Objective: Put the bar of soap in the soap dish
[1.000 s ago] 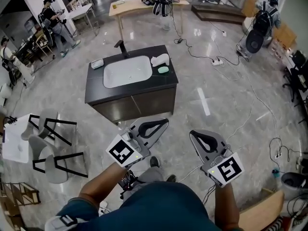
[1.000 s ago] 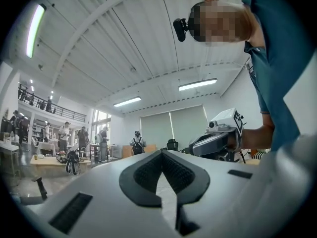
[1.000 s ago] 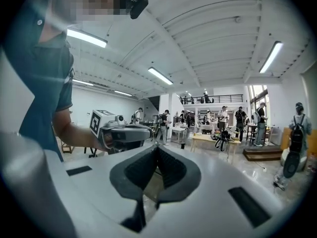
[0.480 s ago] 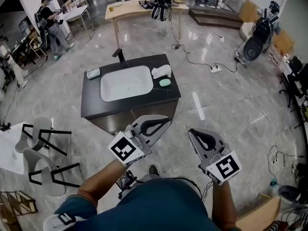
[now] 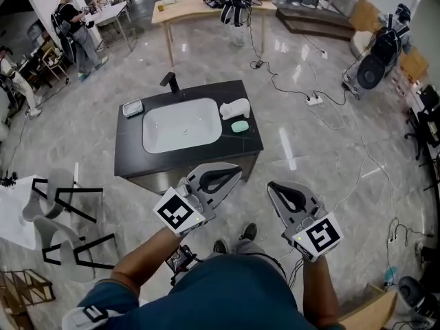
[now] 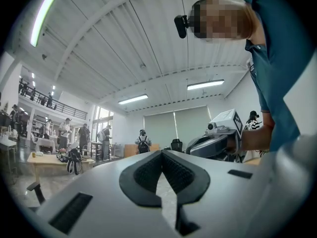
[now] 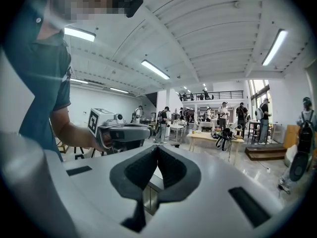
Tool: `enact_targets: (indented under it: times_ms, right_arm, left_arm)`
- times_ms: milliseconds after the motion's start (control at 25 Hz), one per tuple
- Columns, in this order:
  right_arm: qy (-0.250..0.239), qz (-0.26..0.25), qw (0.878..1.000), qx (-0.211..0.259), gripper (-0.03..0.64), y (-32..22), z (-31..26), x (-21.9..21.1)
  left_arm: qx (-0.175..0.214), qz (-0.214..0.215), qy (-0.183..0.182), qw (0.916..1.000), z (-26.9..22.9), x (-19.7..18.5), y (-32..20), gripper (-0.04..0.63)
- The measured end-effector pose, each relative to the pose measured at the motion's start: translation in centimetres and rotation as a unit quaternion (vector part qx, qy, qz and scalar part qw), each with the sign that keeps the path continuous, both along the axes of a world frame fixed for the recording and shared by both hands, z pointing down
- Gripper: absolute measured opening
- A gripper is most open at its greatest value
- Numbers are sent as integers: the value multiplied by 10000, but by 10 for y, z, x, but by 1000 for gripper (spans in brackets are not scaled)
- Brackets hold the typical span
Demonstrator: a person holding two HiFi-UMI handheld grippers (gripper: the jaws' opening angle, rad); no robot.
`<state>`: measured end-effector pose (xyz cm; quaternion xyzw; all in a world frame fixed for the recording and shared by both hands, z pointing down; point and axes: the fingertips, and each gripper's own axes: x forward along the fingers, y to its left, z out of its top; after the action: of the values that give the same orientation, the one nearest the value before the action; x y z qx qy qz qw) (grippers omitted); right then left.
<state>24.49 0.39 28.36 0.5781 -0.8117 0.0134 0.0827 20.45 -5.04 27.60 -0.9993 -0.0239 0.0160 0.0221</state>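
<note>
Head view: the bar of soap (image 5: 240, 126) lies on the table (image 5: 137, 150) right of the basin (image 5: 180, 124), the soap dish (image 5: 132, 108) sits far left, and the left hand-held gripper (image 5: 230, 177) and right hand-held gripper (image 5: 275, 190) hang short of the table. Left gripper view: clenched, empty, nothing within reach yet. Right gripper view: likewise clenched on nothing.

The person has walked closer to the cabinet (image 5: 185, 158). In the head view it now sits lower and nearer. The left gripper (image 5: 234, 173) overlaps its front, where a second ago its tip hung just clear below, and the right gripper (image 5: 273, 187) has closed in on its corner. The soap (image 5: 240, 126) and dish (image 5: 132, 107) have drawn nearer with it. The table (image 5: 185, 9) behind has slid towards the top edge, and a shoe (image 5: 249, 232) has stepped forward.
</note>
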Motion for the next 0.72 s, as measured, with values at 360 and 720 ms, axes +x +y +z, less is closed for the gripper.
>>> enact_targets:
  times_ms: [360,720]
  right_arm:
    - [-92,-450,9989,27,14,-69,7,60]
    - [-182,-796,9965,-153,14,-139,26,87]
  left_arm:
    - [-18,-605,-58,9981,14,51,-72,2]
    - [-181,-955,-104,9952,26,73,-129,2]
